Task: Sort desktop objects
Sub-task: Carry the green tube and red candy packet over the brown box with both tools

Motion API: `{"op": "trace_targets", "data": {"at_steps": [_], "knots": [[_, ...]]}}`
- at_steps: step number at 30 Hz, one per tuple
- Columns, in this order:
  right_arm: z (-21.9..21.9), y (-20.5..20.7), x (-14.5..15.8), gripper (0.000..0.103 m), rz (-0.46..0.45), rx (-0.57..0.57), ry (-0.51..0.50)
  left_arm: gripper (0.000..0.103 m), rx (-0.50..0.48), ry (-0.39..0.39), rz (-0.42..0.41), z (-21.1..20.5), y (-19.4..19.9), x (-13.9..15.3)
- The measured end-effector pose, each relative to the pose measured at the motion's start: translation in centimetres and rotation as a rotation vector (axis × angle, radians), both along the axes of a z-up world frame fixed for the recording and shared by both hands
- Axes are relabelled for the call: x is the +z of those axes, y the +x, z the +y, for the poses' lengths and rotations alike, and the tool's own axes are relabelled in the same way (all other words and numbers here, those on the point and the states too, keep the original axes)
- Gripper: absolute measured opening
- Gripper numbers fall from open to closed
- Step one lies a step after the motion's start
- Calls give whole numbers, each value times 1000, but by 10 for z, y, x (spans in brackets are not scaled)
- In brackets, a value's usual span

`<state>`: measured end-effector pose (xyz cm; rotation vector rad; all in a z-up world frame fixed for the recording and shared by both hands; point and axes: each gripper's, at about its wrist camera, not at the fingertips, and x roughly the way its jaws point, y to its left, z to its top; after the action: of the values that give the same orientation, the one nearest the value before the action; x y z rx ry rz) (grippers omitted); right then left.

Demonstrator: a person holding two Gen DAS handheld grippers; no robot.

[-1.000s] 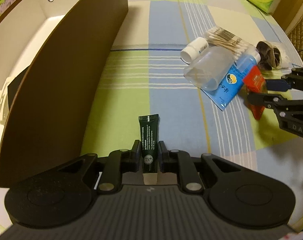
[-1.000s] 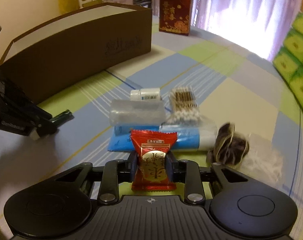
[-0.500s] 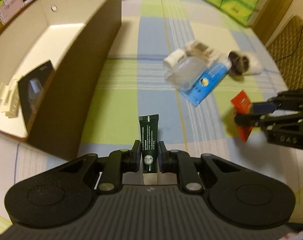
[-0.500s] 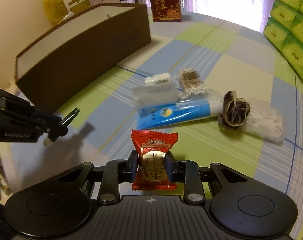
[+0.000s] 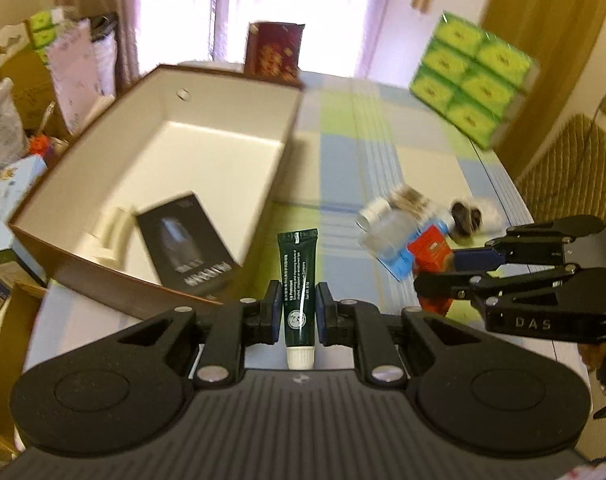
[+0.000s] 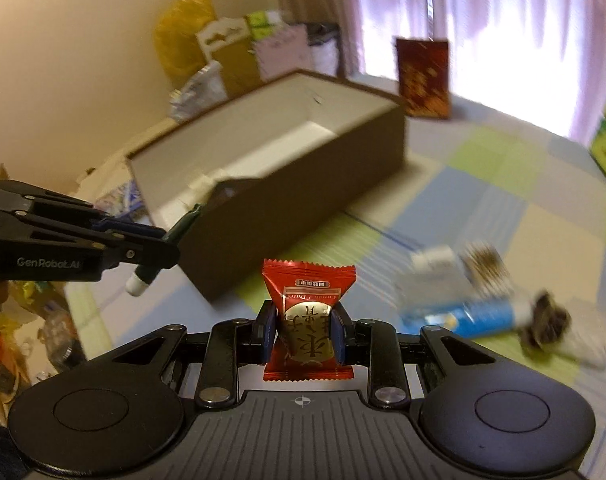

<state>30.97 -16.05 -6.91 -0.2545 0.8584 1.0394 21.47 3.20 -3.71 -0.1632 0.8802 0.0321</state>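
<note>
Both grippers have lifted and swung toward the box since a second ago, each keeping its item; left gripper (image 5: pixel 297 306) has its fingers clamped on a dark green tube (image 5: pixel 297 276), white cap toward the camera, crimped end pointing forward, held in the air just off the near corner of the brown box (image 5: pixel 83 260); right gripper (image 6: pixel 303 334) has its fingers clenched on a red candy packet (image 6: pixel 307 312), upright, raised above the checked surface (image 6: pixel 503 184), well short of the box; box open on top, white inside, holding a black carton (image 5: pixel 187 246) leaning against the near wall and some white pieces beside it; left on the surface to the right: blue tube (image 6: pixel 467 316), clear bottle with white cap (image 5: pixel 387 224), cotton swabs, a dark crumpled thing (image 6: pixel 545 320), all blurred; green tissue packs (image 5: pixel 471 84) stacked at the far right; red gift box (image 5: pixel 274 50) standing behind the brown box.
</note>
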Motion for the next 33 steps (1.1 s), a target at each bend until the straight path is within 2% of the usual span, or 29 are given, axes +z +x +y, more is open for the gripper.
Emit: {"op": "trace_targets", "data": {"at_steps": [8,14,22,33], "knots": [[64,-10,14,25,8,73,59,13,82,8,-53,53,-10,18],[114,-7,22,25,-1,83,74,13,100,26,-76,88,5,21],[175,31,14,25,-21,11,35,13,81,36,-59,130,54,9],[225,97,-26,25,-12,-51,-132,13,7,4,69,161,145,-37]]}}
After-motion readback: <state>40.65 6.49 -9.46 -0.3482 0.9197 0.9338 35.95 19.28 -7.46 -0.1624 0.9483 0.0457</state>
